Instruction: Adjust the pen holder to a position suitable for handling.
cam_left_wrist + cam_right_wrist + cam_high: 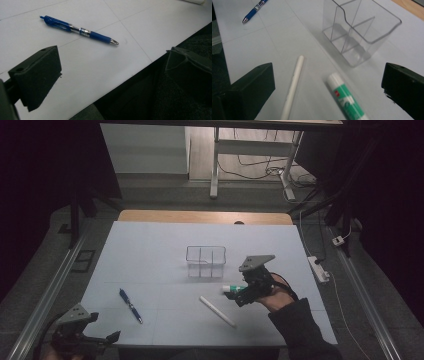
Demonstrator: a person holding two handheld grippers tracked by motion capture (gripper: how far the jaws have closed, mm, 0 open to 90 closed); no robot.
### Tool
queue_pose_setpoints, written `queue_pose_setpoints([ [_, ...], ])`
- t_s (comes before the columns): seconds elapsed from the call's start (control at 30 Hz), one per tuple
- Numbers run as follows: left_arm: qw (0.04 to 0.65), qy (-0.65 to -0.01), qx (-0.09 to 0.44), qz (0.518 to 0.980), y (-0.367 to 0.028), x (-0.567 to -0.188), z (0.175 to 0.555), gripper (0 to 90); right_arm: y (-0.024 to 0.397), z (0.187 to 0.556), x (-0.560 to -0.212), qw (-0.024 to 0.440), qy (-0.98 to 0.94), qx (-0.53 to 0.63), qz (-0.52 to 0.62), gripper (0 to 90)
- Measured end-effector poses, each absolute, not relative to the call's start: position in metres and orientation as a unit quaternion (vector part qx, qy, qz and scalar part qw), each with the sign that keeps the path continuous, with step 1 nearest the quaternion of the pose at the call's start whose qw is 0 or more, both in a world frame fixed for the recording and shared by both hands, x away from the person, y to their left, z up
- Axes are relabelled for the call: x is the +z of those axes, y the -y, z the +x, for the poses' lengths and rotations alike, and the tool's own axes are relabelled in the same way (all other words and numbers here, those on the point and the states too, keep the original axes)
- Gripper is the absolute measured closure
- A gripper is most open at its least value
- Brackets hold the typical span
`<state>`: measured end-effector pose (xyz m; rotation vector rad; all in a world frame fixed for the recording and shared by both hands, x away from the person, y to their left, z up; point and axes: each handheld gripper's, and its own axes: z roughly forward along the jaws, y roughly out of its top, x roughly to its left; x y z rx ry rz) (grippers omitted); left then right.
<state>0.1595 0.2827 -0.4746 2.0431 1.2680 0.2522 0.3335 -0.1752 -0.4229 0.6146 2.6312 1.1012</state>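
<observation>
Your right gripper (239,295) hangs spread over the glue stick (347,100) just in front of the clear organizer (205,261), while your left gripper (107,340), also spread, sits well off by the surface's (150,245) near corner.

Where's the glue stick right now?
High view: the glue stick lies on the table's right half, at the right gripper, between the clear organizer and white stick.

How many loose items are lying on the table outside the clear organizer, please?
3: a blue pen near the left front, a white stick at centre front, and a glue stick just right of it. The clear organizer looks empty.
</observation>
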Motion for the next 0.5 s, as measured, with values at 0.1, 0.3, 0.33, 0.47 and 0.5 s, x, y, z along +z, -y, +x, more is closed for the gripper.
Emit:
queue_pose_setpoints([
  [0.1, 0.357, -0.491, 0.092, 0.789, -0.283, -0.475, 0.160, 0.3, 0.196, 0.318, -0.425, 0.114, -0.883, 0.385, 0.244, 0.0],
  [0.3, 0.371, -0.488, 0.086, 0.786, -0.287, -0.474, 0.160, 0.3, 0.229, 0.293, -0.431, 0.133, -0.855, 0.399, 0.303, 0.0],
  [0.33, 0.372, -0.486, 0.091, 0.785, -0.286, -0.474, 0.160, 0.3, 0.234, 0.288, -0.433, 0.133, -0.848, 0.405, 0.315, 0.0],
  [0.47, 0.374, -0.475, 0.108, 0.789, -0.285, -0.472, 0.158, 0.3, 0.253, 0.274, -0.439, 0.137, -0.829, 0.409, 0.356, 0.0],
  [0.5, 0.373, -0.475, 0.109, 0.790, -0.284, -0.472, 0.159, 0.3, 0.256, 0.270, -0.441, 0.138, -0.827, 0.406, 0.365, 0.0],
])
